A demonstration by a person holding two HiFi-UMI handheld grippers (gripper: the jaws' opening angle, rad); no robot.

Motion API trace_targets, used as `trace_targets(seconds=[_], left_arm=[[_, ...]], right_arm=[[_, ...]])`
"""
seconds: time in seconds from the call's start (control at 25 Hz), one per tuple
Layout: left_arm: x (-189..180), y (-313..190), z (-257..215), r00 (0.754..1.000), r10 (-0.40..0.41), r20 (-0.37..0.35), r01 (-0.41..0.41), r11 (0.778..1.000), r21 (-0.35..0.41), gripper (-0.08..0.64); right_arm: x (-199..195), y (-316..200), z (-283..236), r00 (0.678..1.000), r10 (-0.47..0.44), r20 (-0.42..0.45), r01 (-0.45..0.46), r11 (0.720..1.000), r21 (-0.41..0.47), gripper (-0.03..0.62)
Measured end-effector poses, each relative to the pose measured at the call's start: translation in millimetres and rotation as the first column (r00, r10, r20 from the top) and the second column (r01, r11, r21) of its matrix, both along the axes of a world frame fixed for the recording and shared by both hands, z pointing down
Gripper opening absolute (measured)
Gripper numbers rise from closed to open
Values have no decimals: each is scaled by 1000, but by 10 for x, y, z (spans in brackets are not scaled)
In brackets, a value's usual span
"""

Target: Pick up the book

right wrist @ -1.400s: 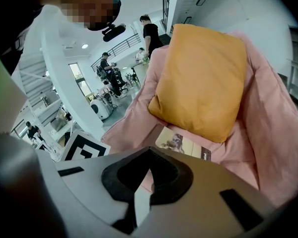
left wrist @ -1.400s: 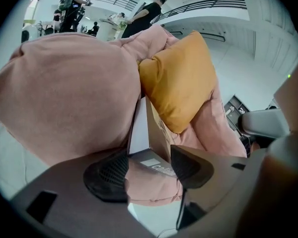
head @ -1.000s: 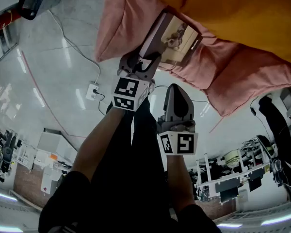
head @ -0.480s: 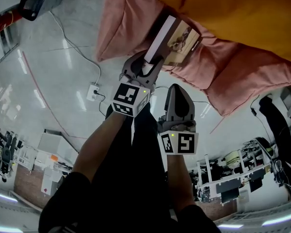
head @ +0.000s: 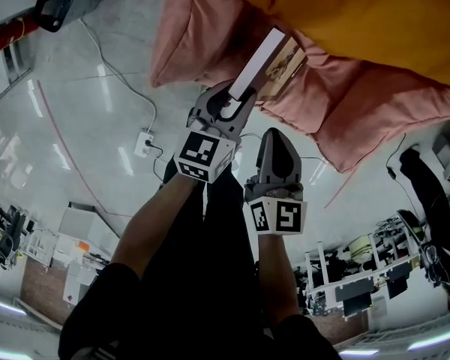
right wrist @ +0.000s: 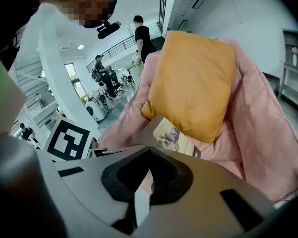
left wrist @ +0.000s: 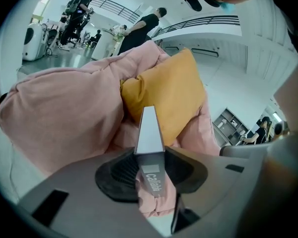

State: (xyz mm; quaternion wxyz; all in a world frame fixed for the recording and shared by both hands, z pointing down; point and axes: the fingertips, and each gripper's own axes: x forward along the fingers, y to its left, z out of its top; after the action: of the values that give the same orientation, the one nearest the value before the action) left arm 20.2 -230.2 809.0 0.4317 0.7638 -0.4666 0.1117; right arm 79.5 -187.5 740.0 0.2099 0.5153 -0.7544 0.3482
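Observation:
The book [head: 274, 62], thin with a pale spine and a photo cover, stands tilted up on edge over the pink quilt [head: 202, 28], beside the orange pillow [head: 375, 21]. My left gripper [head: 236, 100] has its jaws closing on the book's near edge. In the left gripper view the spine [left wrist: 149, 130] rises straight out from between the black pads of the left gripper [left wrist: 150, 170], which press on it. My right gripper [head: 274, 137] hangs just right of the left one, short of the quilt, tips together and empty. The right gripper view shows the book's cover [right wrist: 174, 135] beyond the right gripper [right wrist: 150, 150].
A white floor socket [head: 143, 141] with cables lies left of the grippers on the glossy floor. A dark object [head: 52, 2] sits at the top left. People [left wrist: 141, 26] stand far behind the bedding. Shelving and carts stand toward the lower right [head: 345, 276].
The book lay nearly flat on the quilt; now it is tipped up on its edge and lifted. The left gripper rose with it and its jaws narrowed. The right gripper stayed put.

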Motion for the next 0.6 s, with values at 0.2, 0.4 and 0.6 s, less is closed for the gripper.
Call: trace_targets(seconds=[0.2, 0.4, 0.6], left_arm=[[43, -34, -156, 1000, 14, 12, -14, 999, 33, 152], [49, -27, -268, 999, -3, 34, 3, 1000, 26, 150], [-10, 21, -464, 998, -29, 64, 26, 999, 41, 150]], right_arm=[[71, -29, -115, 1000, 9, -3, -9, 1000, 21, 5], [167, -47, -221, 1000, 15, -5, -14, 999, 37, 5], [206, 7, -339, 1000, 12, -5, -12, 999, 50, 5]])
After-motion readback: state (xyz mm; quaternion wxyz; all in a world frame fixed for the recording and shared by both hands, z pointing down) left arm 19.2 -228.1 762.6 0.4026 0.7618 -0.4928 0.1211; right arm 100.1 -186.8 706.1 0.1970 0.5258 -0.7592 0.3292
